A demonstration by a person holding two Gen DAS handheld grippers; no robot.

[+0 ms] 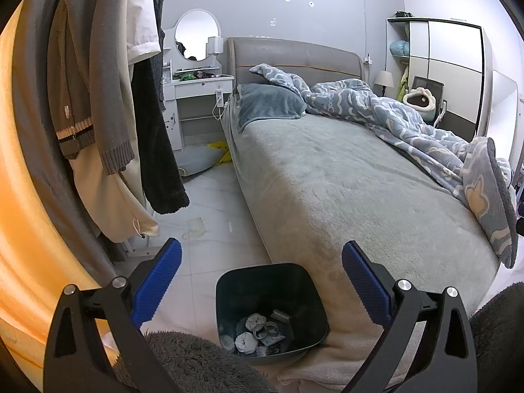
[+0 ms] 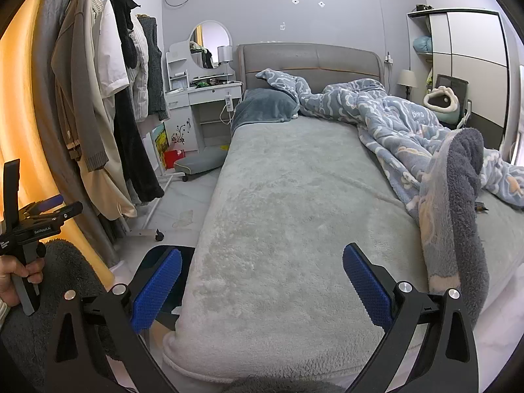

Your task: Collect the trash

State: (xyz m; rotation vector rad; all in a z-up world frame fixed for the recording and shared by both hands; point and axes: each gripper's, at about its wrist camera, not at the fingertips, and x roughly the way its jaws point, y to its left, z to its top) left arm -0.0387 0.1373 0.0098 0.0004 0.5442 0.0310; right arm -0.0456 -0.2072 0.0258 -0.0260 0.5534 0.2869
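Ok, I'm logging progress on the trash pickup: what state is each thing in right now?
Left tongs: open, empty, above the bin.
Right tongs: open, empty, over the bed.
Trash bin: upright, no lid, crumpled scraps at the bottom.
Bed: unmade.
Blanket: bunched to one side.
Floor scrap: not yet picked up.

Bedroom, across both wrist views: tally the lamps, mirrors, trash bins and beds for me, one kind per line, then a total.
Lamps: 2, the vanity lamp and the bedside lamp
Mirror: 1
Trash bin: 1
Bed: 1
Total: 5
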